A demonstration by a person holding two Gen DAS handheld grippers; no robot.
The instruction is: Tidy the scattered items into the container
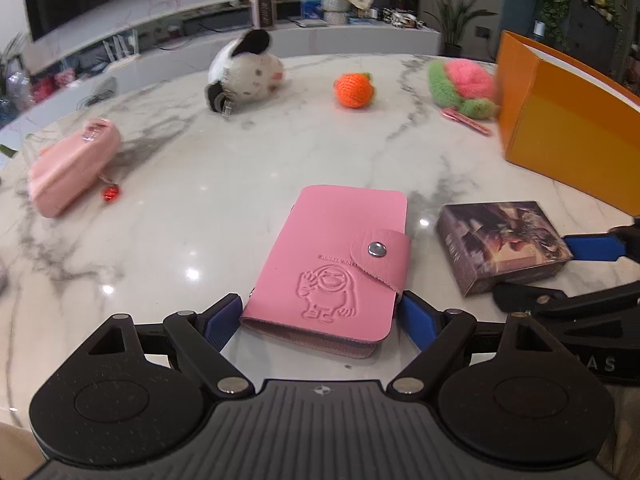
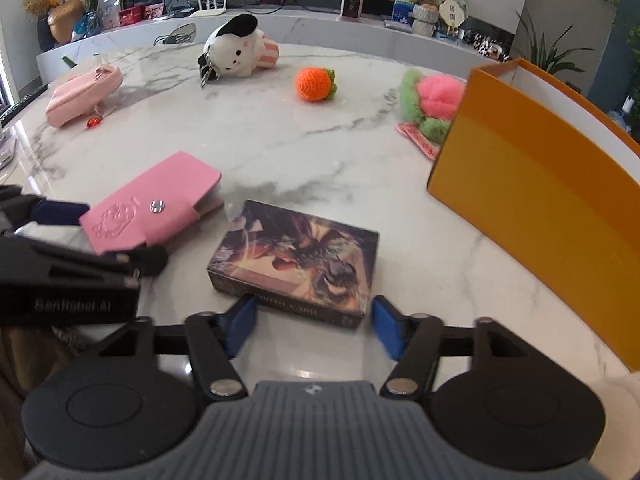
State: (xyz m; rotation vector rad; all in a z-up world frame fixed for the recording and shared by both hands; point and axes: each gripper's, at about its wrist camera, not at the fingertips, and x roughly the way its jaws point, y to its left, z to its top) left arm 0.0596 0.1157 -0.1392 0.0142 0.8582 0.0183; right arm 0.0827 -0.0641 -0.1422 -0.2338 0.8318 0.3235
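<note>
A pink card wallet [image 1: 332,264] with a snap flap lies flat on the marble table [image 1: 240,168]. My left gripper [image 1: 320,312] is shut on its near end, one blue pad against each side edge. A dark picture card box [image 2: 296,264] lies to the right of the wallet. My right gripper [image 2: 312,320] stands open at the box's near edge; its pads are not pressing on the box. The orange container [image 2: 540,200], open at the top with a white inside, stands at the right. In the left wrist view the right gripper [image 1: 560,272] straddles the card box [image 1: 504,248].
Farther back lie a pink pouch [image 2: 80,96] with a red charm, a white plush with a keyring [image 2: 236,52], a crocheted orange [image 2: 314,84] and a pink-green fluffy toy [image 2: 432,104] with a pink strap by the container. A shelf with ornaments runs behind the table.
</note>
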